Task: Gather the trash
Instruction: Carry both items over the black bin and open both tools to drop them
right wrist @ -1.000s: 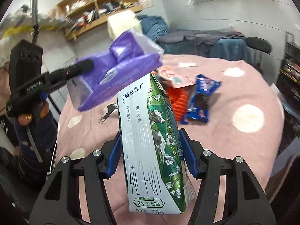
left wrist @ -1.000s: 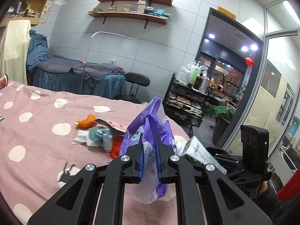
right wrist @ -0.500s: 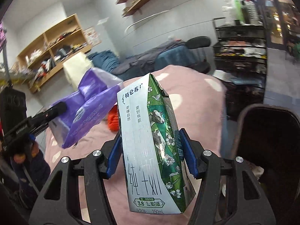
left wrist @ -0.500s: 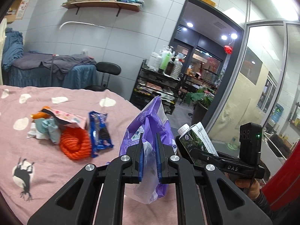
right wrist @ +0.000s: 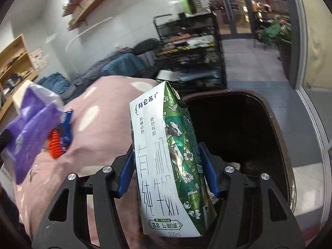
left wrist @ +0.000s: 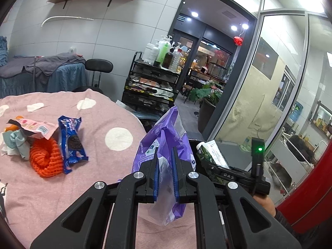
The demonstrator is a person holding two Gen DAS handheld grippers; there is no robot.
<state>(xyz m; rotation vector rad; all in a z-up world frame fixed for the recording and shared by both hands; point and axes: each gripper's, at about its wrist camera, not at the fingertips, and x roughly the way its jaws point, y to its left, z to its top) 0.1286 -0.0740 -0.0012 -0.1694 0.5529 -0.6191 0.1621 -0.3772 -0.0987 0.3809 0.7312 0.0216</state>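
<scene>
The dark trash bin [right wrist: 249, 137] stands off the right edge of the pink polka-dot bedcover [left wrist: 62, 186], its open mouth filling the right of the right wrist view, just beyond and below the milk carton [right wrist: 168, 161]. That is the relation the coming move likely turns on: the carton's far end already overhangs the bin's near rim, so a drop would fall inside. A pale scrap shows low in the bin, too dim to name.

The right gripper [right wrist: 168, 172] is closed about halfway, its blue pads pressing the carton's two sides. The carton's long axis runs along the fingers, its gabled, capped end pointing away toward the bin. It is a small green-and-white carton with printed cows and flowers, and its walls look slightly caved in.

The left gripper [left wrist: 166, 178] is pinched nearly closed on a purple plastic wrapper [left wrist: 166, 137], crumpled and limp, part clear film. In the left wrist view the bin lies to its right, behind the right gripper, so the right hand is the nearer.

Left on the bedcover lie an orange mesh net [left wrist: 44, 157], a blue cookie packet [left wrist: 71, 143], a pink wrapper [left wrist: 33, 127] and crumpled tissue [left wrist: 15, 145], not yet collected.
</scene>
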